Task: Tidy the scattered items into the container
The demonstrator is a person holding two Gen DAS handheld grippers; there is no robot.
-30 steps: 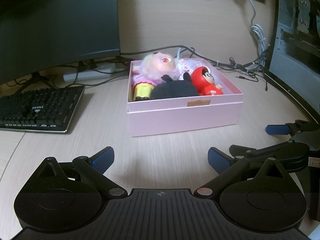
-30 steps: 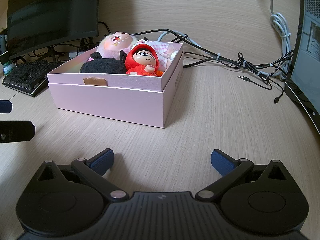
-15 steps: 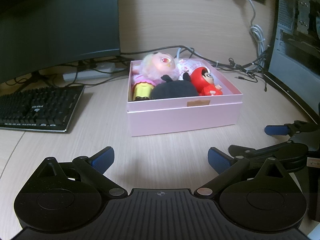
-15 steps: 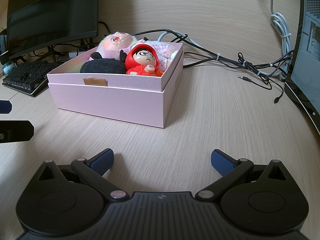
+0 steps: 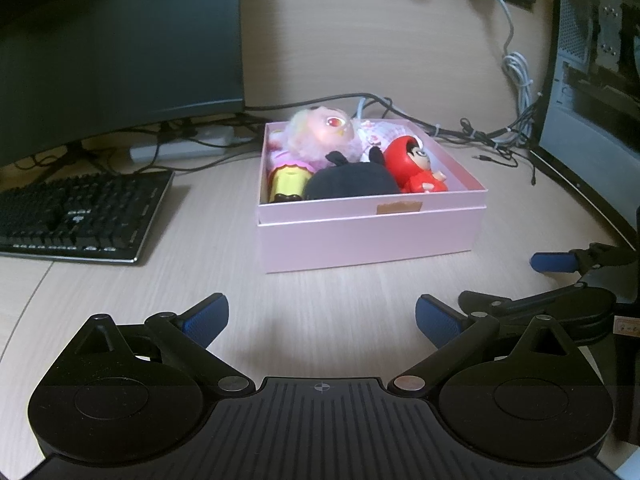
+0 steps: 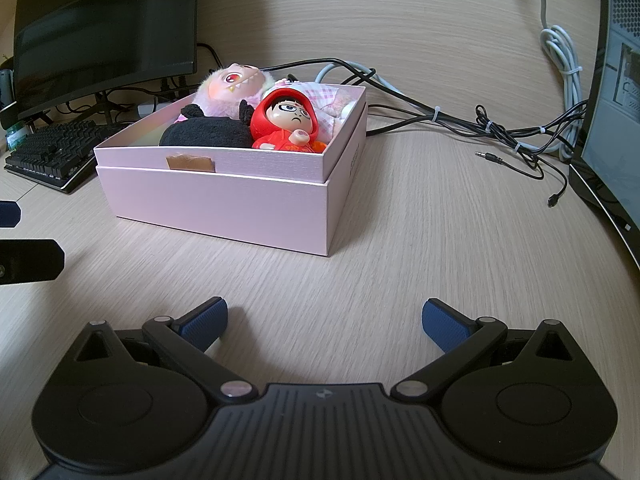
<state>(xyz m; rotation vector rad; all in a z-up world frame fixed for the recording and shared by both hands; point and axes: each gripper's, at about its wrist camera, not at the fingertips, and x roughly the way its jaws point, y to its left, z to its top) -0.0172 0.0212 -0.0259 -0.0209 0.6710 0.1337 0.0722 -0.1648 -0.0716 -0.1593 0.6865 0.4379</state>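
Observation:
A pink box (image 5: 372,236) (image 6: 224,204) stands on the wooden desk. Inside lie a pink furry doll (image 5: 324,136) (image 6: 232,84), a black plush (image 5: 352,180) (image 6: 204,132), a red hooded figure (image 5: 416,164) (image 6: 288,120) and a pink checked toy (image 6: 324,96). My left gripper (image 5: 322,316) is open and empty, low over the desk in front of the box. My right gripper (image 6: 324,320) is open and empty, in front of the box's right corner. The right gripper also shows at the right edge of the left wrist view (image 5: 560,280).
A black keyboard (image 5: 76,216) (image 6: 48,152) lies left of the box, under a monitor (image 5: 116,40) (image 6: 104,20). Cables (image 6: 500,132) (image 5: 480,136) trail behind and right of the box. A computer case (image 5: 596,52) stands at the right.
Both grippers have drawn back very slightly from the box. Both stay open and empty.

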